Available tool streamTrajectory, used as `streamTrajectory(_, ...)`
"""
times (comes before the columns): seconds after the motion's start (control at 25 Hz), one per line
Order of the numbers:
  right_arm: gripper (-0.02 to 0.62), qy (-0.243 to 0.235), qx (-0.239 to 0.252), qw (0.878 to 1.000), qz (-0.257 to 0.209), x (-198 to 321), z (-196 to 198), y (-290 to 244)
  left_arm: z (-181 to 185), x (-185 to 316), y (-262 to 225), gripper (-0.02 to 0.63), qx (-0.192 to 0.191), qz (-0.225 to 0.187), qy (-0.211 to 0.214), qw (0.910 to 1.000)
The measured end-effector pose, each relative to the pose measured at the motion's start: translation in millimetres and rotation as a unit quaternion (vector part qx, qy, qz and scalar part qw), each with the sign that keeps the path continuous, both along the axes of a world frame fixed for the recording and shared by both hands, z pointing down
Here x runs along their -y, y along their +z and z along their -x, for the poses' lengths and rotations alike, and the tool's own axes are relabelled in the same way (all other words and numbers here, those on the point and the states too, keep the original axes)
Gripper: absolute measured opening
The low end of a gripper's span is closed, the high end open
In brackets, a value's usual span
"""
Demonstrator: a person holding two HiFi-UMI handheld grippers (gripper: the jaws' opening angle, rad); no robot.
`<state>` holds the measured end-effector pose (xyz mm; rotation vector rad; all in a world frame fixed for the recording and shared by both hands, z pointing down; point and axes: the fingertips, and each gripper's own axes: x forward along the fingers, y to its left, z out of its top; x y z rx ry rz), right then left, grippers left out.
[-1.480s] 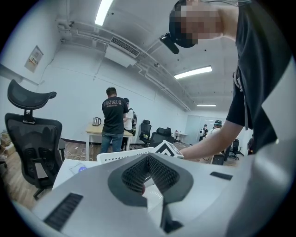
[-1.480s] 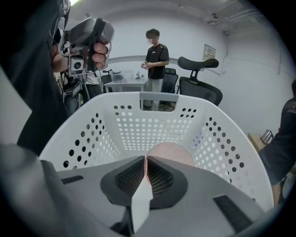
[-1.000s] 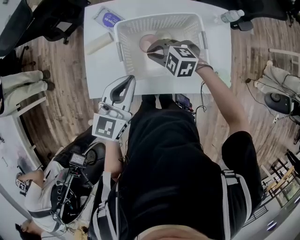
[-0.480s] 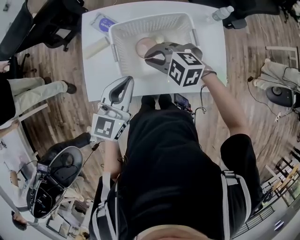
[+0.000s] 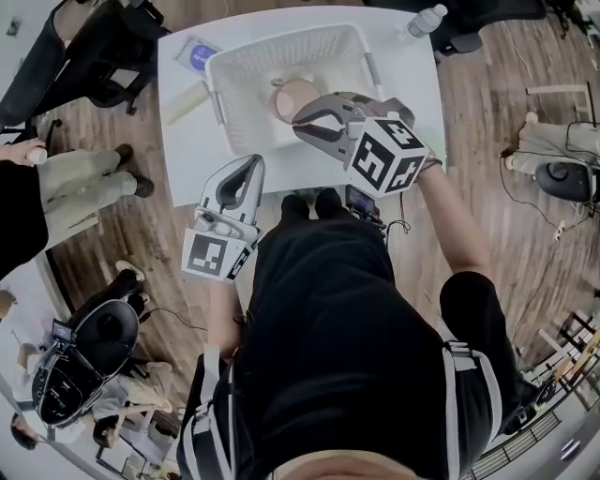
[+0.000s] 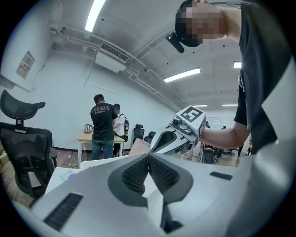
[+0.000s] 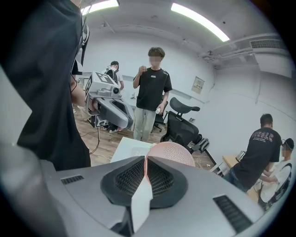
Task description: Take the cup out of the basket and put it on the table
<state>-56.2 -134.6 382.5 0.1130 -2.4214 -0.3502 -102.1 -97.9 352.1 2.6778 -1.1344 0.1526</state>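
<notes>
The pink cup (image 5: 292,97) is sitting over the inside of the white basket (image 5: 242,105), toward its near right part, and the right gripper (image 5: 302,117) is clenching it. In the right gripper view the jaws are pinching the dotted pink cup (image 7: 169,152) at its edge, right gripper (image 7: 145,164) closed tight on the wall. Whether the cup is clear of the basket's floor, I cannot tell. The left gripper (image 5: 255,161) is hanging on the basket's near left side, past the edge of the white table (image 5: 183,141), and the left gripper (image 6: 148,157) is showing its jaws pressed together with nothing between them. Left of the basket a pale roll (image 5: 187,101) is lying on the table; beyond its far right corner a clear bottle (image 5: 422,19) is lying.
</notes>
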Motion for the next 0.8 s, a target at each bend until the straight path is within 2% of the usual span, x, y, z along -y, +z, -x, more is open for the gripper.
streamTrajectory(0.4,0.032,0.037,0.041,0.998,0.007,-39,-41,-15,-25,-14,0,0.021,0.004,-0.005,0.004,1.0)
streamTrajectory(0.68,0.034,0.038,0.056,0.997,0.022,-68,-80,-13,-59,-26,-4,0.021,0.006,-0.006,-0.006,0.9999)
streamTrajectory(0.8,0.032,0.032,0.053,0.998,0.027,-71,-82,-10,-60,-26,-6,0.021,0.007,-0.006,-0.012,0.9999)
